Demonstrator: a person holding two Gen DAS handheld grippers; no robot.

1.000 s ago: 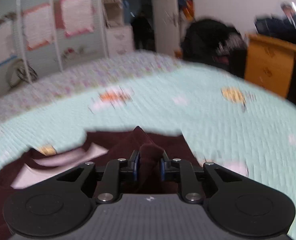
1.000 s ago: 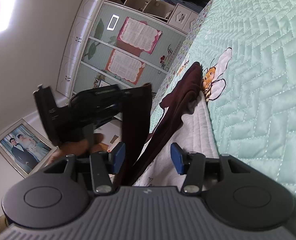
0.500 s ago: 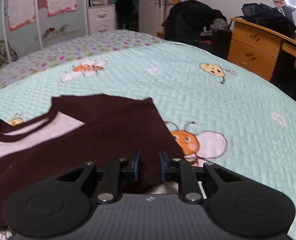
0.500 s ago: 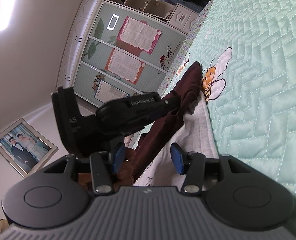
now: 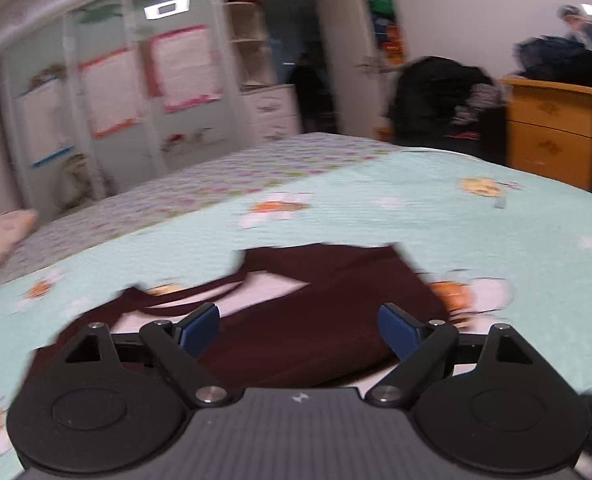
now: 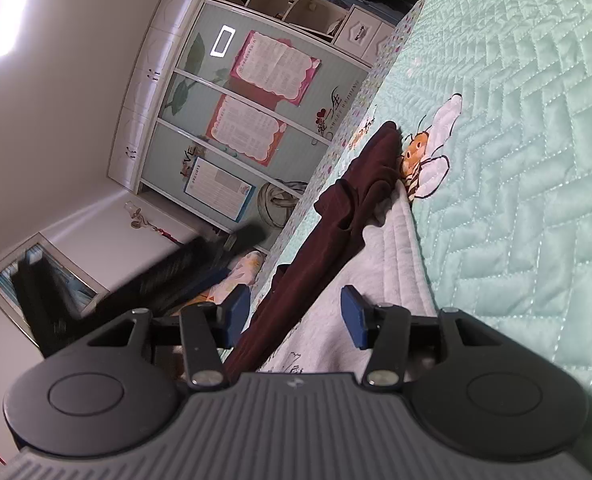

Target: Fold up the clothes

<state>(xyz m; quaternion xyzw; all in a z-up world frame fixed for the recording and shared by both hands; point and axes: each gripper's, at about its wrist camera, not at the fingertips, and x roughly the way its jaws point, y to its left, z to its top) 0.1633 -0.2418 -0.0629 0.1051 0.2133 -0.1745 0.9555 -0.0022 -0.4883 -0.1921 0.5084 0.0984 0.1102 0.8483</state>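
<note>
Both grippers, left gripper and right gripper, are wide apart, holding nothing, over the dark red shirt on the green bed cover.

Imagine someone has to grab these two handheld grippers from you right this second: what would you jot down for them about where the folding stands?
Left gripper: open, empty, above the dark maroon shirt.
Right gripper: open, low beside the shirt, with its dark edge running between the fingers, not clamped.
The shirt lies on the mint quilted bedspread; its white panel shows.
Done: one maroon part lies folded across the shirt, mostly flat.
Left: more folds look needed; the far end is bunched near the bee print. Smooth it first, probably.
</note>
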